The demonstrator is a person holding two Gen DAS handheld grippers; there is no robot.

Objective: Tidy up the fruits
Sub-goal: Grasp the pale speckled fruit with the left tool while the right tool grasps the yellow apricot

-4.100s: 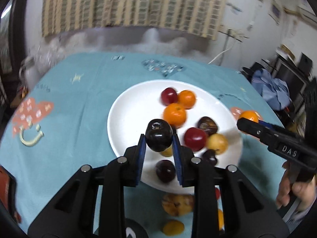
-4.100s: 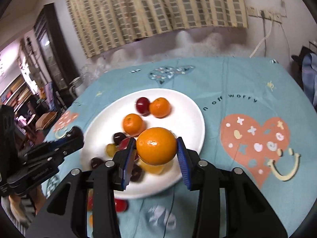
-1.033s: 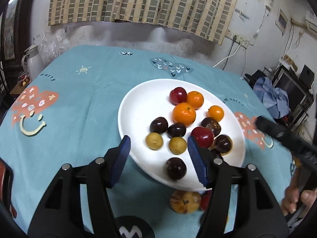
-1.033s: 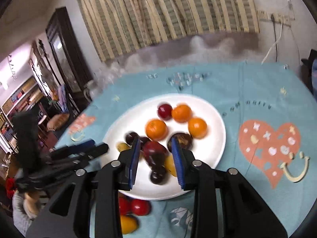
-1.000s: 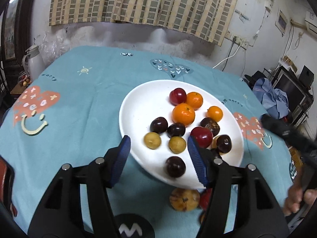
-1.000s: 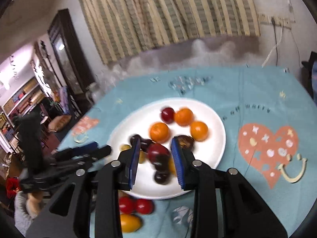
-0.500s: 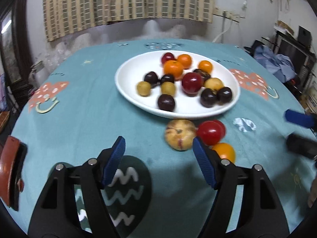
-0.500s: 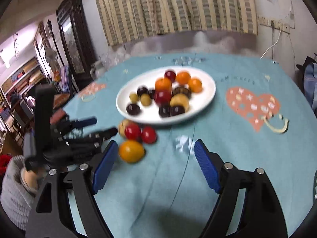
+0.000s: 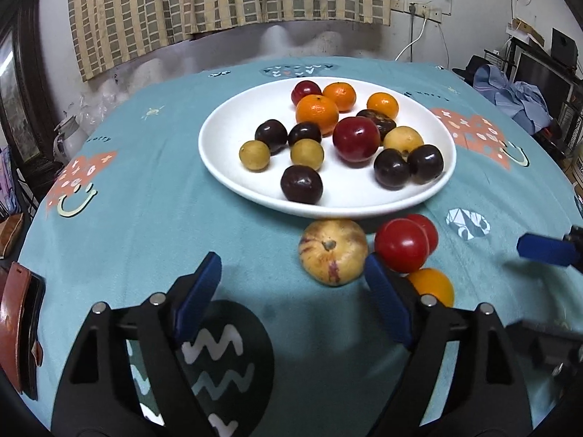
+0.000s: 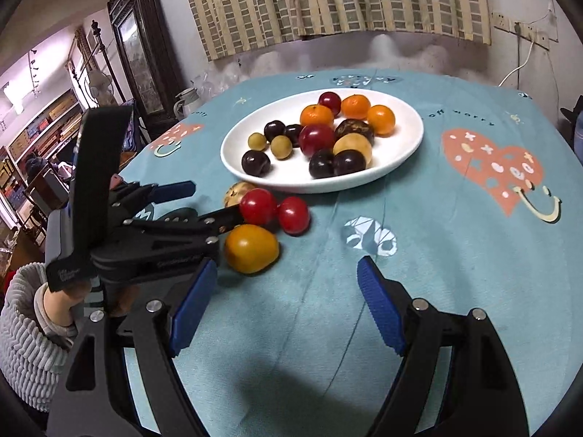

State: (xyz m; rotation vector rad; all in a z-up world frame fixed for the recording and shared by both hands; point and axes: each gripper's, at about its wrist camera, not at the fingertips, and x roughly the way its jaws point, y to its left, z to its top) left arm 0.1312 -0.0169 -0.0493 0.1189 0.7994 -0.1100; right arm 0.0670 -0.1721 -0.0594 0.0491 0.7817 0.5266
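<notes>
Largest first: teal tabletop [image 9: 153,196], printed with hearts and smiley faces. Bears one white plate [image 9: 233,167] near its middle.

Next, two tools, both on the near side of the plate.
- Left tool [image 9: 289,266]: spread wide, just been opening at the jaws. Pads press on nothing. Gripped by a hand [image 10: 58,302] in a grey knit sleeve [image 10: 25,331].
- Right tool [image 10: 286,273]: also spread wide, also just been opening at the jaws. Only bare cloth between the pads.

Then the fruit. Eighteen pieces in all.

Off the plate, just beside its near rim, four:
- One pale streaked fruit [image 9: 333,251], close against the rim and just at the tip of the left tool's right-hand pad.
- One orange-yellow fruit [image 9: 431,286], farthest of the four from the plate.
- Two red fruits [image 9: 400,249], touching each other, between the rim and the orange-yellow one.

On the plate, fourteen:
- Three oranges [image 9: 316,114] toward the far rim.
- One large red fruit [image 9: 356,139] at the middle.
- One tan-yellow fruit [image 9: 403,141] beside it.
- One brown wrinkled fruit [image 9: 379,120].
- Five dark plums [image 9: 301,189], spread from the middle to the near rim.
- One small red plum [image 9: 306,91] at the far rim.
- Two small yellow-green fruits [image 9: 254,154] on the left of the plate.
</notes>
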